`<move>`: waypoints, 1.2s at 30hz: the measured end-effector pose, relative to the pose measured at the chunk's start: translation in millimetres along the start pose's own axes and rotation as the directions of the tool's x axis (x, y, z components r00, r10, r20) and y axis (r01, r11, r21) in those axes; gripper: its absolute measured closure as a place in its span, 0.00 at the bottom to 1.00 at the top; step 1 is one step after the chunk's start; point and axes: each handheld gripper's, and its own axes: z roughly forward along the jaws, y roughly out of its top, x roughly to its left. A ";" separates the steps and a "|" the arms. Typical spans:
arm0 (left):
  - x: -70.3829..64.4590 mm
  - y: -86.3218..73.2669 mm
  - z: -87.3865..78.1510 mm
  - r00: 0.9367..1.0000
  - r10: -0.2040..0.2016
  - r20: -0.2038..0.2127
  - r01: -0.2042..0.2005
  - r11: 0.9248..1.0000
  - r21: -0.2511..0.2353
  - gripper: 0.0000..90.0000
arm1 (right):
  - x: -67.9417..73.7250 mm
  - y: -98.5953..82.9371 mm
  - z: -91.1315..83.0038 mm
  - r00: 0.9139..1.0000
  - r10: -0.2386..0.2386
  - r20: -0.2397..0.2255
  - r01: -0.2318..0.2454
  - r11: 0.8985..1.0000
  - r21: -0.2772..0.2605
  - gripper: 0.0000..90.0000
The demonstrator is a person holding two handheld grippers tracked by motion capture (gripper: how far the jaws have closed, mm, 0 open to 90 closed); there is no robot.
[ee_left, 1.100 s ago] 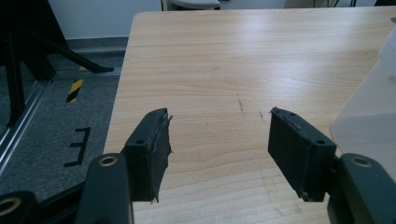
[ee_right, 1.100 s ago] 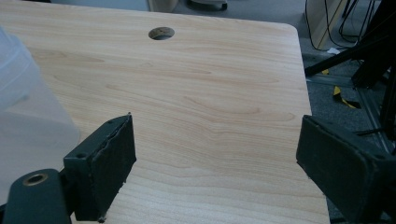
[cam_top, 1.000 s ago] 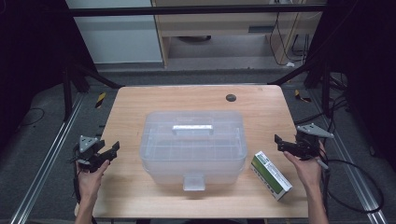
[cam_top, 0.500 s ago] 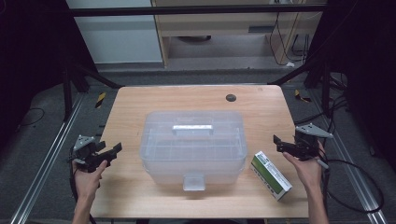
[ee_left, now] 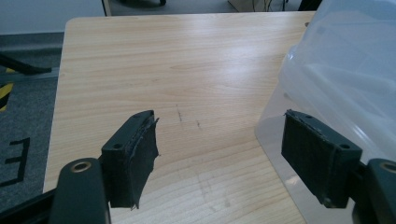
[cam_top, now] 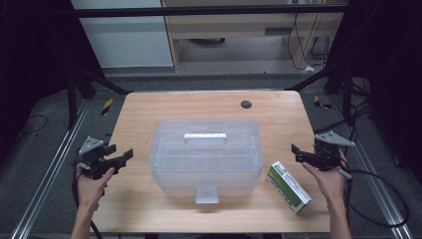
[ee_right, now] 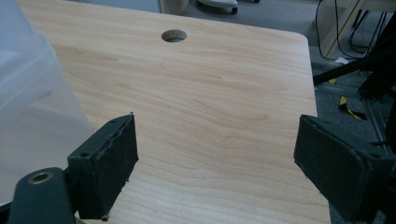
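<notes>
From the high view, a clear lidded plastic storage box (cam_top: 205, 155) sits at frame centre on the light wooden table (cam_top: 149, 109). The left gripper (cam_top: 121, 157) hovers at centre left, the right gripper (cam_top: 297, 152) at centre right, above a green-and-white carton (cam_top: 288, 185).

In the left gripper view, its jaws gape wide, empty, the box (ee_left: 345, 70) at upper right.

In the right gripper view, its jaws spread wide, empty; the box (ee_right: 28, 93) fills the left edge.

Box (cam_top: 205, 152) mid-table (cam_top: 149, 107), carton (cam_top: 288, 185) just right, hole (cam_top: 246, 104) behind.
</notes>
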 end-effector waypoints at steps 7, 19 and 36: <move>-13.7 21.8 -3.7 0.998 0.058 0.032 -0.057 0.998 -0.018 0.29 | 2.5 1.5 -1.7 1.000 -0.011 -0.026 0.011 1.000 -0.007 0.15; -35.5 57.2 -19.3 0.975 0.214 0.054 -0.213 0.977 -0.016 0.32 | 4.3 1.8 0.1 0.999 -0.021 -0.048 0.021 1.000 0.004 0.16; -56.4 83.1 -29.5 0.950 0.307 0.058 -0.305 0.952 -0.032 0.32 | 5.5 -0.9 3.2 0.998 -0.030 -0.051 0.032 0.999 0.025 0.16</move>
